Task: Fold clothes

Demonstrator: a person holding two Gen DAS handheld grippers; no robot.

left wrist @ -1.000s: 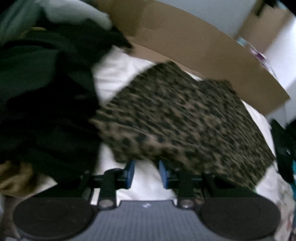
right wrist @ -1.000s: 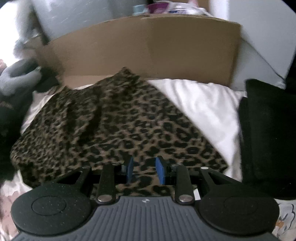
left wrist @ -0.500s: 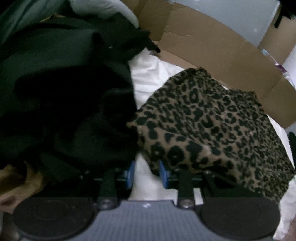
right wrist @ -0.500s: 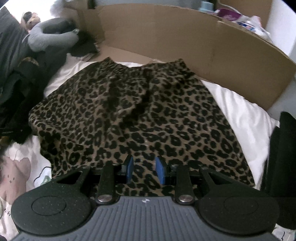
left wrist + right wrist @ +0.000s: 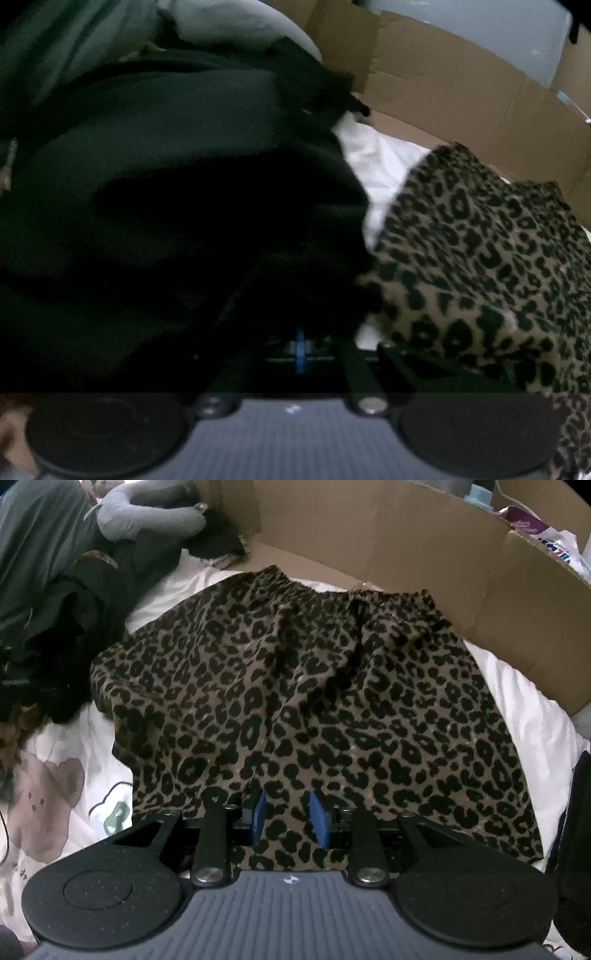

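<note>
My leopard-print shorts lie flat on the white sheet, waistband toward the cardboard wall. My right tongs hang over the near hem, pads partly apart, gripping nothing — bare sheet runs along the shorts' right edge. My left tongs are pressed shut at the shorts' left corner, against the black clothes pile; whether they pinch cloth I cannot tell — too dark.

White bed sheet; leopard-print garment spread flat, dark clothes pile beside
</note>
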